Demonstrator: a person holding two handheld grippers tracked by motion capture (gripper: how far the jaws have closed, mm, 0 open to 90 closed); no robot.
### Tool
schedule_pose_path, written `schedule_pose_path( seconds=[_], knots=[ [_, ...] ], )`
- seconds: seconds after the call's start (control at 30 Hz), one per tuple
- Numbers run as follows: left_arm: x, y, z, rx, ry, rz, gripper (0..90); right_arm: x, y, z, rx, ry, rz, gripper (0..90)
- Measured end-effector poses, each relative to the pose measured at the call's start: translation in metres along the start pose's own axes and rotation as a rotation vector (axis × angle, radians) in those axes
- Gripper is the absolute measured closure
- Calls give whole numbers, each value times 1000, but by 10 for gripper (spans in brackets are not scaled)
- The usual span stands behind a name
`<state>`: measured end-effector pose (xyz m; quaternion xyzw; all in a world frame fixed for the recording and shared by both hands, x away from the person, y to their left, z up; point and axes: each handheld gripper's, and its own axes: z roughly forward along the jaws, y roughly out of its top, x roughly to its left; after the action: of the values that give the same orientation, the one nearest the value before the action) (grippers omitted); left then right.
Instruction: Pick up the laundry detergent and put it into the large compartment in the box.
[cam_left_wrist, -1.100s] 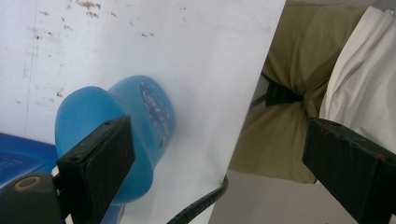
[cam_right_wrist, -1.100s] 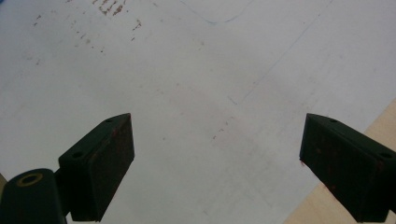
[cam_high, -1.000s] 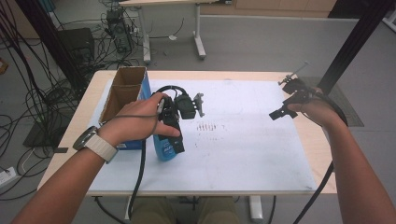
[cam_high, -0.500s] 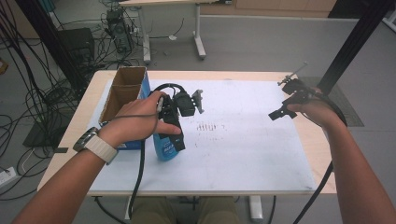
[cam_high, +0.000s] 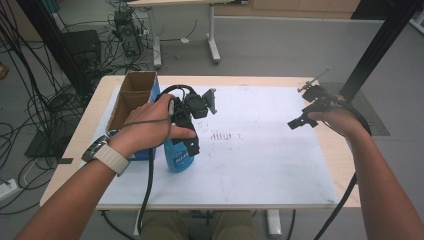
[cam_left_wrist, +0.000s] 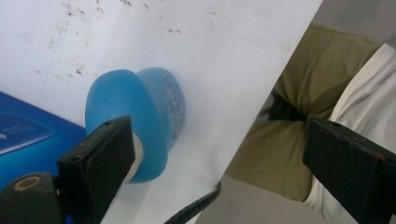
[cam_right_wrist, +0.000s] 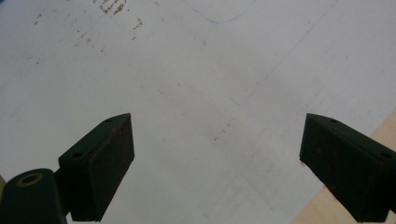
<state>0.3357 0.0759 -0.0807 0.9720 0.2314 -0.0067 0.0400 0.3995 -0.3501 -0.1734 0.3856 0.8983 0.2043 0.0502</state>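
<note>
While grey floor, tangled black cables and a second desk's legs lie beyond at twelve o'clock, the white sheet (cam_high: 260, 165) on the wooden table (cam_high: 345, 165) bears a blue bottle (cam_high: 178, 156) at nine o'clock beside the cardboard box (cam_high: 131, 97), the left gripper (cam_high: 192, 146) spread wide over the bottle, one pad against it, the right gripper (cam_high: 300, 121) spread at three o'clock.

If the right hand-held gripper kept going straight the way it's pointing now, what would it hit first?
Most likely the bare white sheet covering the table. The right hand-held gripper points down at it with jaws open and nothing between them, near the sheet's edge where wood shows. How far off the sheet lies is unclear.
</note>
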Motion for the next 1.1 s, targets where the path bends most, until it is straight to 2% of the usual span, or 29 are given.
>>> schedule_pose_path(
  seconds=[0.3, 0.43, 0.47, 0.73, 0.93, 1.1],
  knots=[
    [1, 0, -4, 1, 7, -25, 102, 0, 1, 0, -3, -2, -1, 101],
    [4, 0, -5, 2, 15, -56, 101, 0, 1, 0, -5, 0, 0, 101],
    [5, 0, -6, 2, 17, -74, 101, 0, 1, 0, -6, 1, 0, 101],
    [10, 1, -7, 12, 28, -117, 101, -1, 1, 5, -7, 7, -6, 101],
    [17, 1, -8, 21, 34, -170, 101, -1, 1, 6, -7, 8, -8, 101],
    [22, -1, -7, 17, 28, -196, 101, 0, 2, 6, -11, 9, -12, 101]
  ],
)
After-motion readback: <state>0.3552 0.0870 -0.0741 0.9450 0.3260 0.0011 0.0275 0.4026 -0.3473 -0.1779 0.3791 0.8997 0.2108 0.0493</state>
